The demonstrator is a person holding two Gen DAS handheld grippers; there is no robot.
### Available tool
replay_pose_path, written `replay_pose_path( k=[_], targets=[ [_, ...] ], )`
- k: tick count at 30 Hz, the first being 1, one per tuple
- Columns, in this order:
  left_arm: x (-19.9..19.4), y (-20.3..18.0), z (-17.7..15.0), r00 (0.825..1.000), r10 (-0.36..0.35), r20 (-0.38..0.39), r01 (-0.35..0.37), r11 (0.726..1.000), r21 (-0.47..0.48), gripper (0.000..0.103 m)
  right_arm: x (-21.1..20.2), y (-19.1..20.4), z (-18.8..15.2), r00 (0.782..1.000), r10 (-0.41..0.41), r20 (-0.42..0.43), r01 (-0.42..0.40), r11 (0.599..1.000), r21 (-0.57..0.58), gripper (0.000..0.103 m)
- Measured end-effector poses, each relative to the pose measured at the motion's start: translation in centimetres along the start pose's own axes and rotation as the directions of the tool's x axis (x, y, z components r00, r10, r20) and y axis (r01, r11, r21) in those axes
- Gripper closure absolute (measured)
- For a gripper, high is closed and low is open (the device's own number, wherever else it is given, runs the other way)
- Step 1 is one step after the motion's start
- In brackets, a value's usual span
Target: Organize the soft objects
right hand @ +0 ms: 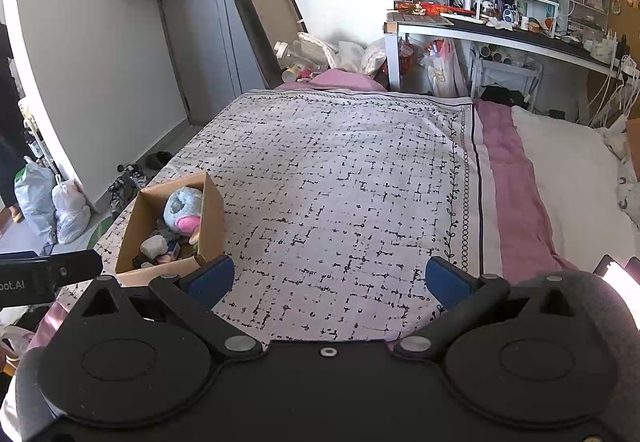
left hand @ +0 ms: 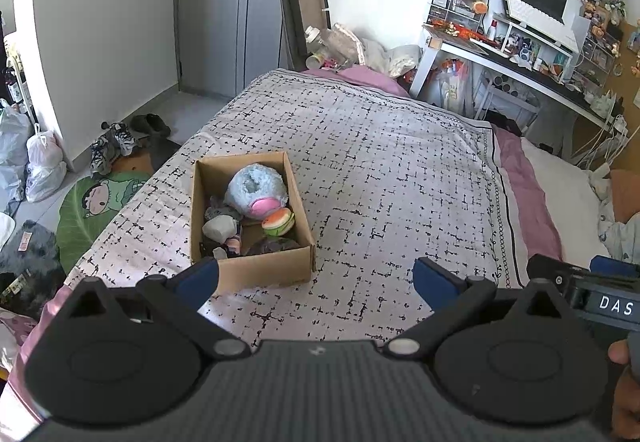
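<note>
On the patterned bedspread [left hand: 380, 169], left side, an open cardboard box [left hand: 256, 274] holds the soft toys, including a blue plush [left hand: 256, 189] and burger toy [left hand: 279, 222]. Left gripper [left hand: 316, 278]: jaws apart, empty. Right gripper [right hand: 330, 278]: jaws apart, empty, over bare bedspread.

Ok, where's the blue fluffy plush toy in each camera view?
Left wrist: blue plush toy sits left of centre, at the far end of the cardboard box.
Right wrist: blue plush toy at far left, in the same box.
Shared landmark: the grey door.
</note>
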State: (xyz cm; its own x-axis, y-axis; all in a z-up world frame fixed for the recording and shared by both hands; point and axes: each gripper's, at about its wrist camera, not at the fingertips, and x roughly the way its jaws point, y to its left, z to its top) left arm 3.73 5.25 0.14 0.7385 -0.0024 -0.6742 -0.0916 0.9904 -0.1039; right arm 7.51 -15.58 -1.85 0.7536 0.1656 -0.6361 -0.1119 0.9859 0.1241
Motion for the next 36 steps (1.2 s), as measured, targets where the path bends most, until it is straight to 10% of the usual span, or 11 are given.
replay_pose_path(
  k=[36],
  targets=[
    [-0.35, -0.08, -0.28, 1.0, -0.005, 0.001, 0.005, 1.0, -0.008, 0.001, -0.19, 0.38, -0.22, 1.0, 0.014, -0.001, -0.014, 1.0, -0.006, 0.0]
  ],
)
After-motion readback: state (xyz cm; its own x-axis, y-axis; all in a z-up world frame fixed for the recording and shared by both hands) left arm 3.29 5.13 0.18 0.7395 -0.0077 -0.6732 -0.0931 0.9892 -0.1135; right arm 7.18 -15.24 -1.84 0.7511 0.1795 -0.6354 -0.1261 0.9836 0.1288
